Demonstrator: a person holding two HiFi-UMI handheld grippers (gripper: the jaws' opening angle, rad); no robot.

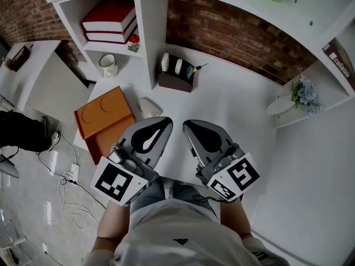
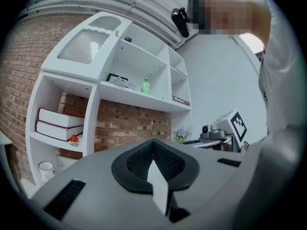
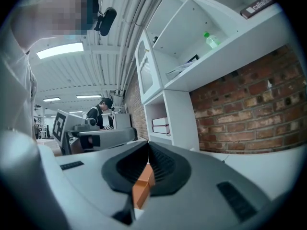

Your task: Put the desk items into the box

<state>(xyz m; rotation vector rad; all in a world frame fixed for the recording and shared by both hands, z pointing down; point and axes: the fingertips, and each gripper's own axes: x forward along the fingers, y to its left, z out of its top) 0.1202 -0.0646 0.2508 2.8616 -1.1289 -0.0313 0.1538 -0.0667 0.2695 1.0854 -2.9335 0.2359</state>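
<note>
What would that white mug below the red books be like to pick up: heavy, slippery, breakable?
The mug looks like glazed ceramic, so it is probably stiff, weighty for its size and breakable if dropped. Its smooth side may slip in a pinch. Standing upright and squat, it would likely slide rather than tip if pushed.

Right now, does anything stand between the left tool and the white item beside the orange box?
Nothing visible does. The white item lies on bare desk just ahead of the shut left tool, close beside the orange box.
</note>
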